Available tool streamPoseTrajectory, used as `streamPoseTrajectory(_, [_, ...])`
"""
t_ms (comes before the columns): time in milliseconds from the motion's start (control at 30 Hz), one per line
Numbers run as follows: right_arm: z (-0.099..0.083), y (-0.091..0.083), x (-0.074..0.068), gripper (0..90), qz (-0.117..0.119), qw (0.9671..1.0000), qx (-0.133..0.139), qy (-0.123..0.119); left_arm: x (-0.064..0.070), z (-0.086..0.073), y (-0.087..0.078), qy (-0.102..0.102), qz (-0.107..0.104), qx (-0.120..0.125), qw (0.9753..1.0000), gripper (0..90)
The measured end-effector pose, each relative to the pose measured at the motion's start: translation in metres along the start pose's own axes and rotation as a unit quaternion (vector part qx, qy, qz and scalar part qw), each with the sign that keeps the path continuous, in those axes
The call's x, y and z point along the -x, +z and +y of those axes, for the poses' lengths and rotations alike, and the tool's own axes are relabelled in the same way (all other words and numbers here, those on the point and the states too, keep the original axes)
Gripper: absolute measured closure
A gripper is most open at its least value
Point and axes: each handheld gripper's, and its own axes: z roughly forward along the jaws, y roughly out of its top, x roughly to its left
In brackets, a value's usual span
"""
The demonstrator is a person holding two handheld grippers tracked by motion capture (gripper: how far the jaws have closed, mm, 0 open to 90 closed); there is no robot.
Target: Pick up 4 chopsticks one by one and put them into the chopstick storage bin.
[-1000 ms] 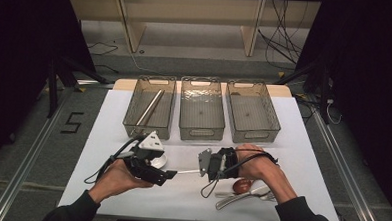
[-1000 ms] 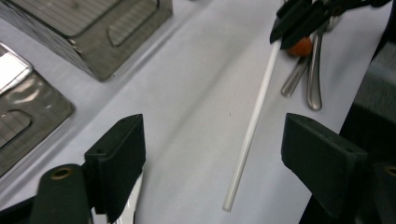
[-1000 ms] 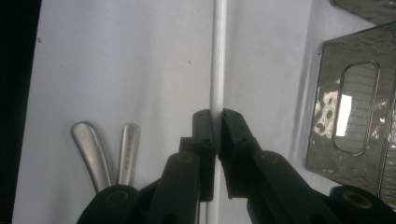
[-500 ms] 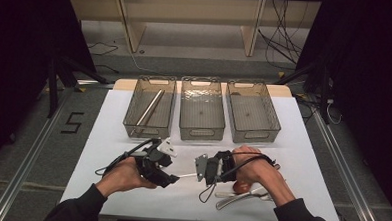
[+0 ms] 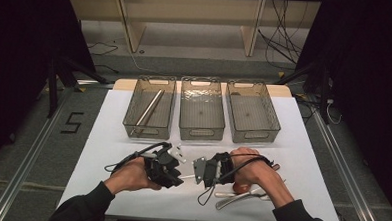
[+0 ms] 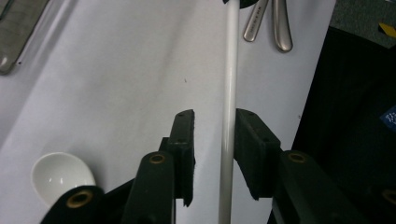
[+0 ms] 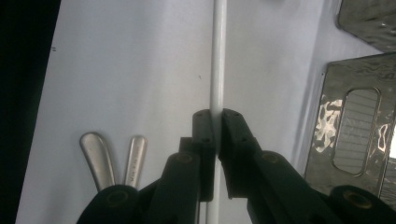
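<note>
white sheet (image 5: 108,136) over the table, lower centre of the high view; three clear bins (image 5: 202,108) across mid-frame, wooden shelving and cables above, dark floor around. right gripper (image 7: 216,123), lower centre of its view, jaws pinched tight on a white rod (image 7: 217,60). left gripper (image 6: 214,135) jaws part-open, the rod (image 6: 230,84) between them, closer to the right jaw. left gripper view adds a white spoon bowl (image 6: 60,176), lower left; right gripper view adds two metal handles (image 7: 114,158), lower left.
</note>
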Motion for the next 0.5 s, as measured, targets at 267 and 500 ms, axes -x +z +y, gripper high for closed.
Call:
streamPoseTrajectory(267, [0.0009,0.0035,0.0054,85.4,-0.017,0.9983,0.02,-0.051,0.0066,0.0026,0.0049,-0.01,-0.011,0.012,0.9998,83.3])
streamPoseTrajectory(500, [-0.0017,0.0002,-0.0019,84.0,0.001,0.9998,0.017,-0.01,0.0034,0.001,0.0006,0.012,-0.018,0.002,0.9998,84.9])
